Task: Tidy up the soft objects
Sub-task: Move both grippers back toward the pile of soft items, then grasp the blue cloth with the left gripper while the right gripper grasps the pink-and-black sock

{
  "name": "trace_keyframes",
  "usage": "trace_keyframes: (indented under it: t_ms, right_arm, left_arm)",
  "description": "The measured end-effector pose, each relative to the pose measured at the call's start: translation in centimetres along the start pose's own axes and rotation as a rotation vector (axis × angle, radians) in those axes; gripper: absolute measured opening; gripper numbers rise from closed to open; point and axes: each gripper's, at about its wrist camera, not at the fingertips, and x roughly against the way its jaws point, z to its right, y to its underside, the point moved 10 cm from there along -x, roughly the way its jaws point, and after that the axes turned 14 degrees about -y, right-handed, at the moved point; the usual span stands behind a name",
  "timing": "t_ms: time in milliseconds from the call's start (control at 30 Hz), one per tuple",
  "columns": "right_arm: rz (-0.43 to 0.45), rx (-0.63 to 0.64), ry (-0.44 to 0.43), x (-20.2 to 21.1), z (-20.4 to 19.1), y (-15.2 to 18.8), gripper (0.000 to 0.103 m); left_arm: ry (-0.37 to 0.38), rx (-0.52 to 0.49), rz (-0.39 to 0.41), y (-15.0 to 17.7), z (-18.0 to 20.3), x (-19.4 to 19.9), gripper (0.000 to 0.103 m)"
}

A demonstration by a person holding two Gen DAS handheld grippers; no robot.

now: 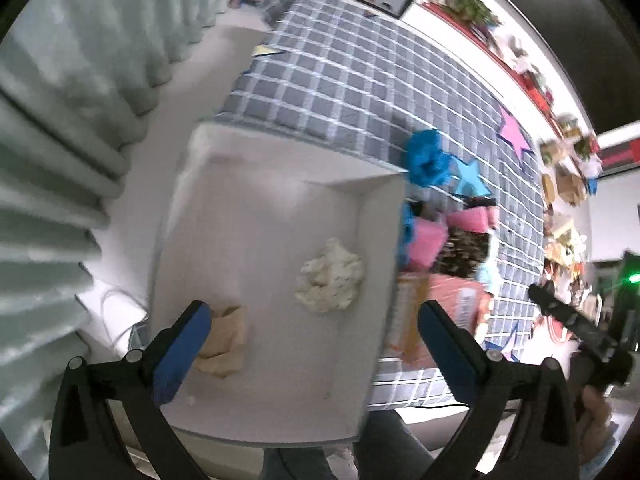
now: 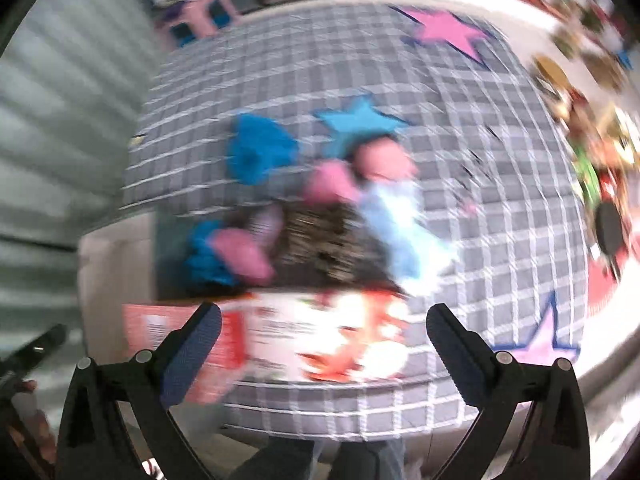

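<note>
In the left wrist view my left gripper [image 1: 314,312] hangs open over a white bin [image 1: 280,408] with nothing between its fingers. Inside the bin lie a cream fluffy piece [image 1: 330,280] and a beige cloth [image 1: 224,340], which sits under the left fingertip. In the blurred right wrist view my right gripper [image 2: 324,312] is open and empty above a red and white package [image 2: 328,340] at the bed's near edge. Beyond the package is a pile of soft things: blue fluffy pieces [image 2: 260,152], pink pieces [image 2: 240,256], a leopard-print item [image 2: 320,244] and a light blue cloth [image 2: 404,224].
The grey checked bed cover [image 1: 360,80] carries star shapes, one blue [image 2: 356,124] and one pink [image 2: 448,32]. Pale curtains [image 1: 60,140] hang left of the bin. Cluttered shelves [image 1: 560,152] line the far side. A person's legs [image 2: 288,460] show below the bed edge.
</note>
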Motion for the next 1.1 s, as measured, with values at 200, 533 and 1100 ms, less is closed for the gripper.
trace_keyframes:
  t_ms: [200,533,1100]
  right_arm:
    - [-0.062,-0.106,0.030,-0.7,7.5,0.4,0.103]
    - [-0.112,-0.119,-0.022,-4.7,11.4,-5.3,0.103]
    - [-0.179,-0.045,-0.072,-13.9,8.8,-12.9,0.103]
  left_arm:
    - [0.076,-0.060,-0.033,-1.0,8.1,0.5,0.103]
    - [-0.101,-0.134,-0.096,-8.4,17.3,-4.9,0.103]
    - [-0.275,-0.101,-0.231,-15.0,20.5,-20.5,0.103]
